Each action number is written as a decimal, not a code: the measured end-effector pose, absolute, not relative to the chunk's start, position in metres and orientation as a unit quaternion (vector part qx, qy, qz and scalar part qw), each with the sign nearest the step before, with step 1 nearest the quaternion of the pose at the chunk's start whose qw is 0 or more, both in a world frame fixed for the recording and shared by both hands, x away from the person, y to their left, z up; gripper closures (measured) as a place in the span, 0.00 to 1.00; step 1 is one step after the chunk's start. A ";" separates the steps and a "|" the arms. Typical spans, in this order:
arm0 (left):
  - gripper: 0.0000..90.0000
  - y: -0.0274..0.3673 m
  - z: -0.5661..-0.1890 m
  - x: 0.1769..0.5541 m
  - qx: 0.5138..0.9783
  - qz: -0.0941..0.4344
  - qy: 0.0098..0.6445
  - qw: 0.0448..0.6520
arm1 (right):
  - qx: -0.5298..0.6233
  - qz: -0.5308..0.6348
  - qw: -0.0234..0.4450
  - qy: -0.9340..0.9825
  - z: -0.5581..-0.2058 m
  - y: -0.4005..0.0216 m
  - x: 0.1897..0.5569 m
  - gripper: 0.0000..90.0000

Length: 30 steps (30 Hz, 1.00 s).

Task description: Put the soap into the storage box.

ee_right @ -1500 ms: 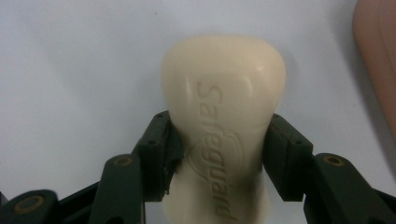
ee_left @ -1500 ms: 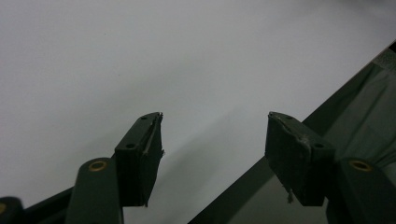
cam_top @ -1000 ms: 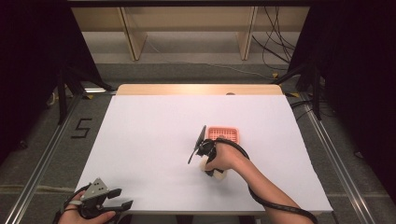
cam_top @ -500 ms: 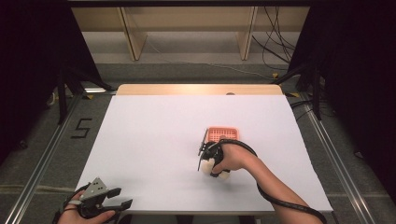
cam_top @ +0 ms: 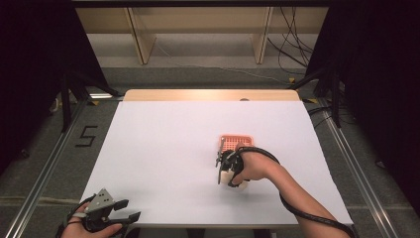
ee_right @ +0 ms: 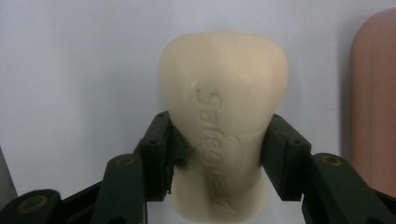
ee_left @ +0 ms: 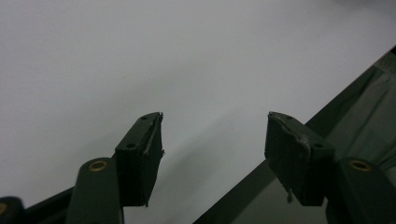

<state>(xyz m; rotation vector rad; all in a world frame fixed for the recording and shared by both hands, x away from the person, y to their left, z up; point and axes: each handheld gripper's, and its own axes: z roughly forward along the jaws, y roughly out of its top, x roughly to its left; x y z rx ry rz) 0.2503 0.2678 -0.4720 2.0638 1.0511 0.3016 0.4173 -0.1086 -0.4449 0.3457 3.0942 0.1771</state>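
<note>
The bar of soap [ee_right: 223, 121] is the thing you have in hand: a cream, waisted bar with a brand name pressed into its face, lying on the white table [cam_top: 163, 148] right of centre and towards your edge. In the right gripper view your right gripper [ee_right: 217, 154] has its two black jaws set against the narrow waist of the bar, one on each side, and both pads look pressed to the soap, so you are grasping it; the bar's broad rounded end reaches out past the jaw tips. From the high view the same gripper [cam_top: 224, 168] points down at the table with your hand wrapped over it and the cable looping back along your forearm, and a pale bit of the soap [cam_top: 238, 183] peeks out under your hand, though I can't say from there whether the bar rests on the table or is just off it. Just beyond your hand sits the orange basket [cam_top: 236, 142], a small ribbed tray, and its rounded pinkish wall [ee_right: 376, 98] shows beside the soap, near it but not touching. Your left gripper [cam_top: 116, 218] is well apart, at the table's near left corner, with its jaws spread wide and nothing between them [ee_left: 215, 140], over the table's edge.
</note>
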 end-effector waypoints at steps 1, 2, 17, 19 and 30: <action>0.40 0.268 -0.472 0.250 0.813 0.119 0.414 0.392 | 0.105 0.056 0.013 0.993 -0.444 -0.109 0.417 0.56; 0.40 0.268 -0.472 0.250 0.813 0.118 0.415 0.392 | 0.097 0.058 0.015 0.993 -0.443 -0.110 0.416 0.56; 0.40 0.267 -0.473 0.250 0.813 0.114 0.418 0.389 | 0.065 0.049 0.025 0.996 -0.428 -0.120 0.419 0.56; 0.40 0.266 -0.473 0.250 0.810 0.113 0.420 0.393 | 0.059 0.050 0.026 0.997 -0.427 -0.120 0.420 0.56; 0.40 0.267 -0.473 0.251 0.813 0.117 0.416 0.391 | 0.054 0.039 0.034 0.997 -0.413 -0.128 0.426 0.56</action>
